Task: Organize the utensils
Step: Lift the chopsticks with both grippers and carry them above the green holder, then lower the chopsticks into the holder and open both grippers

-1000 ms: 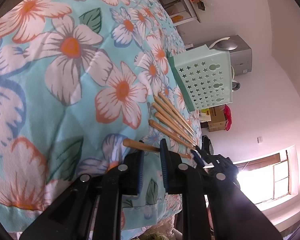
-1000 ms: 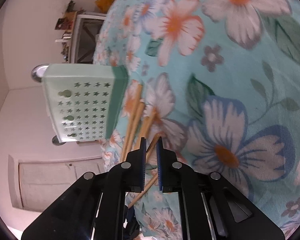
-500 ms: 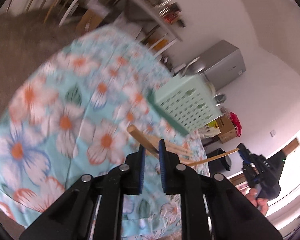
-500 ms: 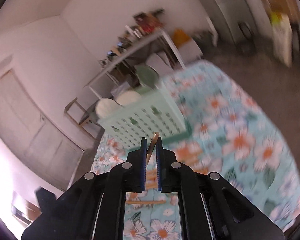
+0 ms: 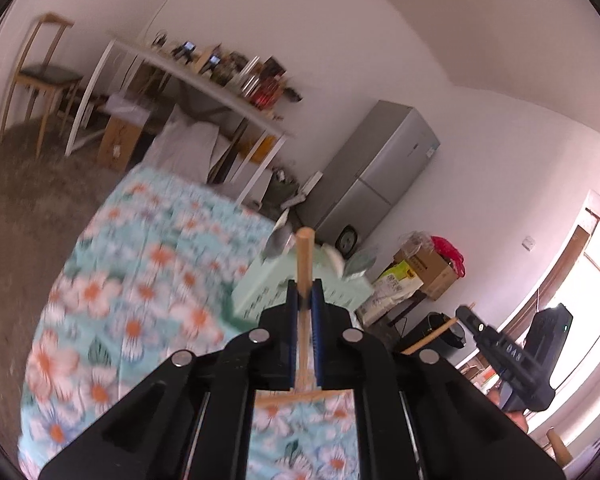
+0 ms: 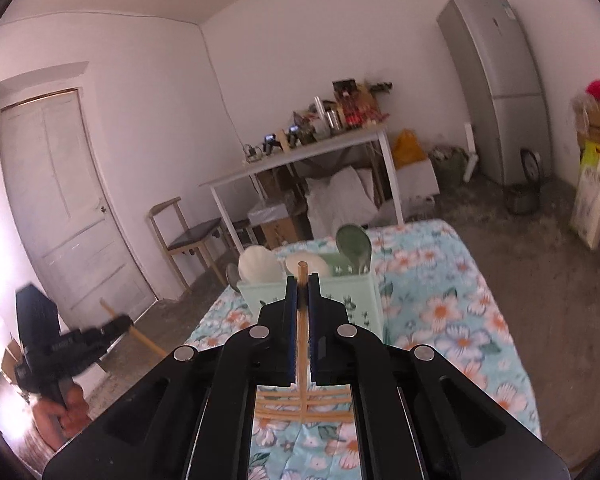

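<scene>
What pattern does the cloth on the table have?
The cloth is light turquoise with white flowers that have orange centres, plus green leaves. The right wrist view shows it best.

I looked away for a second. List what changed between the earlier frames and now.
Both grippers have risen from the floral cloth and tipped up to face the room. The left gripper and right gripper each lifted one chopstick, the left chopstick and the right chopstick, clamped pointing forward. Unchanged: the green caddy on the cloth and the remaining chopsticks beside it.
</scene>
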Demonstrator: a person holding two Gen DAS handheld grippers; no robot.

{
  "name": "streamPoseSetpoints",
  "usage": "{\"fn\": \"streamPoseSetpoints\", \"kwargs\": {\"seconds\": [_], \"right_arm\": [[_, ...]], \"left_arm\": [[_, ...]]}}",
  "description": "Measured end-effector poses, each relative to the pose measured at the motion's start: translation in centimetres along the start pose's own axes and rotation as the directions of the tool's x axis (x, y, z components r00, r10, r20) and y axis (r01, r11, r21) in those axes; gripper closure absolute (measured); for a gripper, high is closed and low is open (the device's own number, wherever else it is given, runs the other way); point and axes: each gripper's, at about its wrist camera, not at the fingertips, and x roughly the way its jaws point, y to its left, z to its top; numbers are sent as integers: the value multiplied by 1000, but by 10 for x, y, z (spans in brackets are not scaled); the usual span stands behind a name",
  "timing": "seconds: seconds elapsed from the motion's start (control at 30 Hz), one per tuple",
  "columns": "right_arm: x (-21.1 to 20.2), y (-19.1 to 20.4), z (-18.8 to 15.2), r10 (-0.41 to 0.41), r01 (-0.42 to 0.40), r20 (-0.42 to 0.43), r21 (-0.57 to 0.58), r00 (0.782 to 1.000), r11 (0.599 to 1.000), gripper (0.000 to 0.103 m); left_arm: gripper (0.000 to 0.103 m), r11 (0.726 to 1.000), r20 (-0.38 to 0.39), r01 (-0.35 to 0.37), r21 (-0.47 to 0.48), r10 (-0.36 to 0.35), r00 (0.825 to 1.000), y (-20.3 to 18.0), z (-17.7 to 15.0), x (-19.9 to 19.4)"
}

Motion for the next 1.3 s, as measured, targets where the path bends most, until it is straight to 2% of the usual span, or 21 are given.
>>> {"fn": "streamPoseSetpoints", "kwargs": {"seconds": [0.1, 0.27, 0.37, 0.47, 0.6, 0.8, 0.9, 1.23, 1.3], "right_arm": [[-3, -7, 7, 28, -28, 32, 1, 999, 1000, 100], [-7, -19, 17, 80, -81, 69, 14, 994, 997, 100], [-7, -21, 19, 103, -104, 78, 10, 992, 995, 100], [-10, -22, 20, 122, -123, 92, 6, 988, 992, 100], [-12, -27, 22, 138, -140, 104, 15, 985, 990, 100], [-13, -34, 22, 145, -147, 101, 14, 984, 989, 100], [-16, -36, 21, 147, -149, 99, 22, 984, 989, 100], [-18, -42, 22, 142, -145, 76, 49, 987, 988, 100], [-20, -41, 22, 167, -170, 62, 51, 984, 984, 100]], "left_arm": [[98, 999, 57, 20, 43, -22, 998, -14, 25, -5], [98, 989, 167, 6, 146, -31, 986, -45, 65, -11], [98, 980, 208, -1, 197, -41, 977, -61, 84, -3], [98, 964, 228, -50, 262, -12, 974, -75, 96, 19], [98, 946, 199, -95, 311, 33, 979, -83, 100, 61], [98, 939, 143, -100, 328, 55, 988, -87, 96, 104], [98, 932, 116, -124, 341, 89, 989, -87, 91, 123], [97, 944, -56, -120, 308, 144, 988, -71, 66, 179], [96, 949, -82, -117, 293, 147, 986, -67, 62, 185]]}}
